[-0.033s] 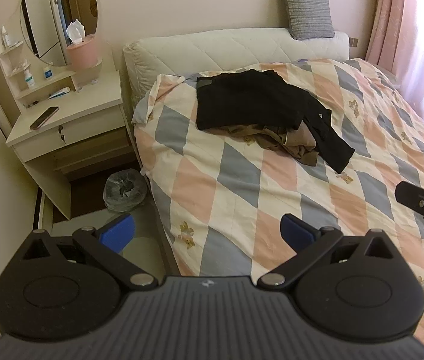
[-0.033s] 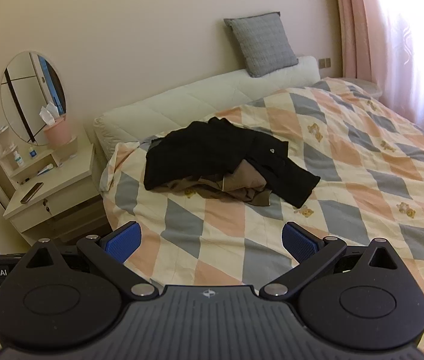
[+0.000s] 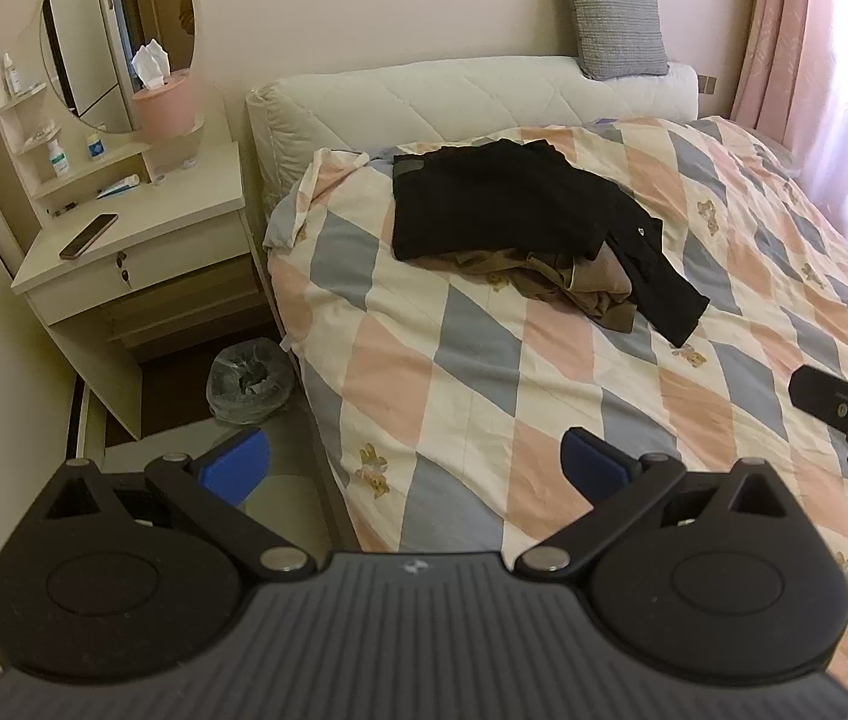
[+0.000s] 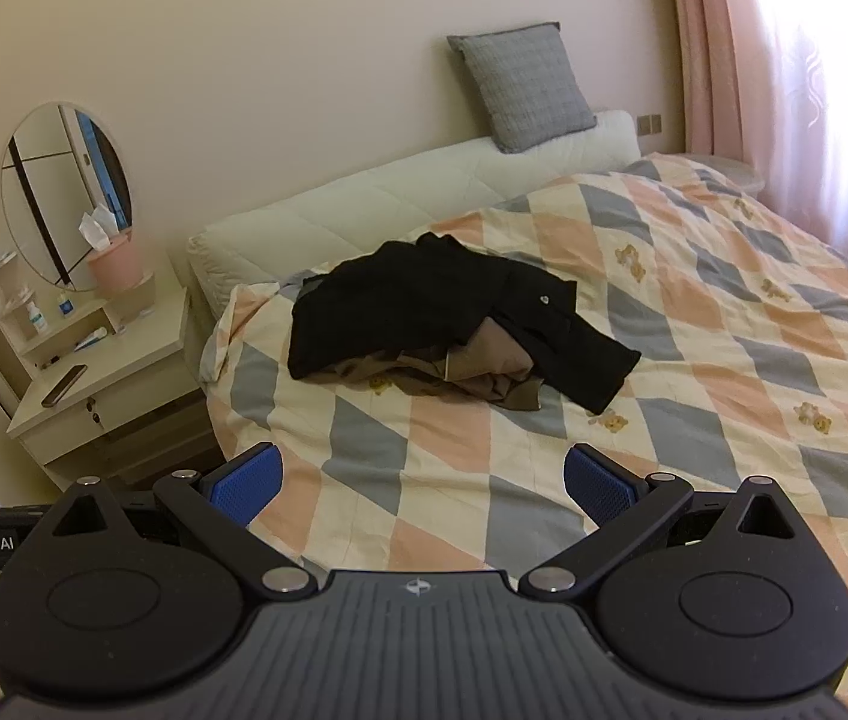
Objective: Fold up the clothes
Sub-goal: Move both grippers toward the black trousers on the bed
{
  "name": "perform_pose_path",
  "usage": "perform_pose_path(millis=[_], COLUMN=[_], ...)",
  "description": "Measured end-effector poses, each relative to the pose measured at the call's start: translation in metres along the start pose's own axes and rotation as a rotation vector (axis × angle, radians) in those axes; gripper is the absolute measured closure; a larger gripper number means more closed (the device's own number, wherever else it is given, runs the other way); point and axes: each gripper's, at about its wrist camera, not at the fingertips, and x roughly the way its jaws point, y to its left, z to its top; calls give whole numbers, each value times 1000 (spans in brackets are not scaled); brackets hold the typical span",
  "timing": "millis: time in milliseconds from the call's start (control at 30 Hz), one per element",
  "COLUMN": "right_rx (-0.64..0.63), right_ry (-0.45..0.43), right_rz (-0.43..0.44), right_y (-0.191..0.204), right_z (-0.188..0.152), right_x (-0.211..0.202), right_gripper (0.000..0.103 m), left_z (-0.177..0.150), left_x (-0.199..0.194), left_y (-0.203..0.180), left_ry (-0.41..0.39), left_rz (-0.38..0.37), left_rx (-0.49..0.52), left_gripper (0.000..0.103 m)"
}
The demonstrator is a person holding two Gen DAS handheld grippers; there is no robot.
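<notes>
Both tongs (image 3: 414, 465) (image 4: 424, 483) gape wide, well short of the clothes (image 4: 448, 324).

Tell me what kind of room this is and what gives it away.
A bedroom, most likely in a home. A bed with a checked quilt fills the view, a grey pillow leans at its head, and a bedside vanity with an oval mirror stands alongside.

Brown garment (image 3: 574, 288) half-hidden under black garment (image 3: 514, 204)
</notes>
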Motion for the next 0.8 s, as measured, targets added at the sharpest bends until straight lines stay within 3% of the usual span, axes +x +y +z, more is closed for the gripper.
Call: perform_pose_path(millis=[800], right_rx=[-12], right_ry=[1], right_rz=[-16], right_y=[1], right_z=[2], right_x=[-4], right_gripper=[0], left_z=[1], left_x=[2], left_y=[-3], left_ry=[-15], left_rz=[-22], left_rx=[6], left_gripper=[1])
